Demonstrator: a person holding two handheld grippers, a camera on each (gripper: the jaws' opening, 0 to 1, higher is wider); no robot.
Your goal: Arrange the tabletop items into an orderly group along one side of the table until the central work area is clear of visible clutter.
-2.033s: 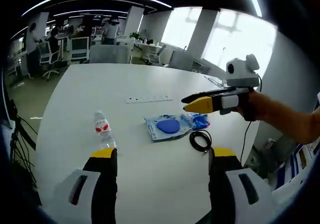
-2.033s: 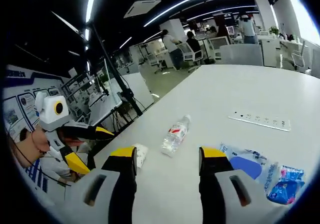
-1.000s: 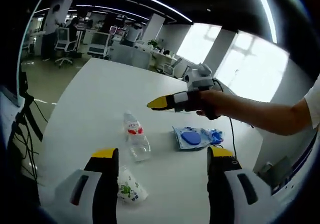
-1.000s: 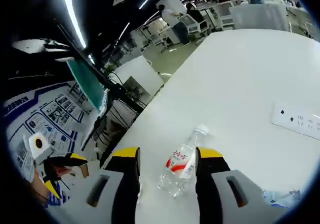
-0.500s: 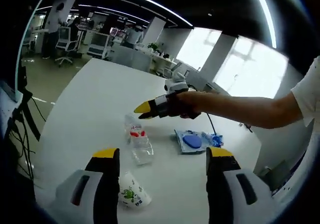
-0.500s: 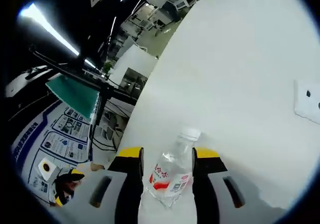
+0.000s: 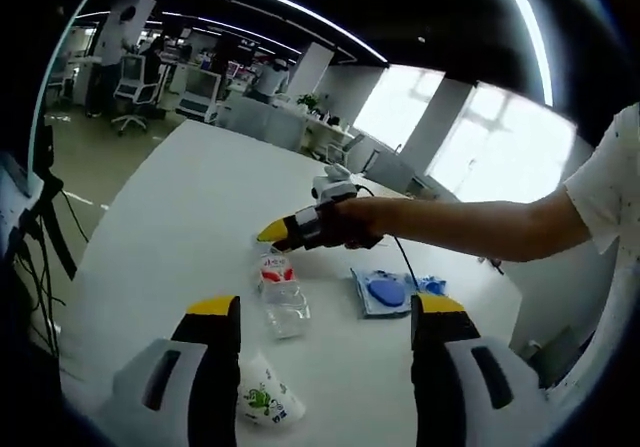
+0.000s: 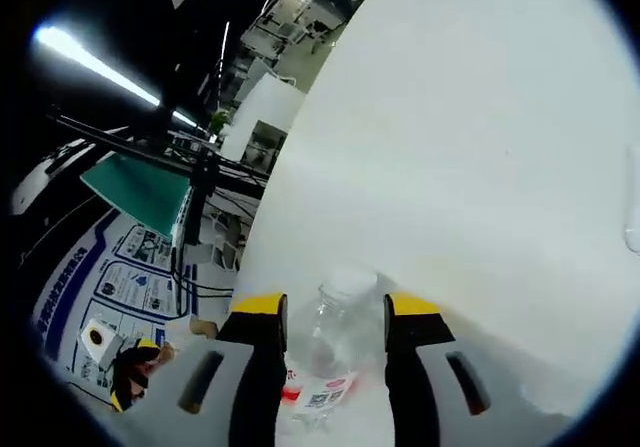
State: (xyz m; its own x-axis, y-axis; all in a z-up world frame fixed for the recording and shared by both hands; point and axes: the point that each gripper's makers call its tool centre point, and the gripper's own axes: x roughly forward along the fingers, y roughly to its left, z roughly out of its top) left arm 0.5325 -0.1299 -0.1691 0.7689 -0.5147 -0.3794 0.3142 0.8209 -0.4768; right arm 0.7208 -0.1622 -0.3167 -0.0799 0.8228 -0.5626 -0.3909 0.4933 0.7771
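clear plastic water bottle with red label [image 8: 325, 367] lay on the white table [image 8: 480, 147], long axis along the right gripper [image 8: 327, 312], neck between its spread, empty jaws; left gripper [image 7: 325, 312] open, farther.

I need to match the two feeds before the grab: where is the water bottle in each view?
Left gripper view: the water bottle lies on the white table at lower centre, its cap end under the tip of the right gripper.
Right gripper view: the bottle sits at bottom centre, between that gripper's own two jaws.
Shared landmark: the bottle's red and white label.
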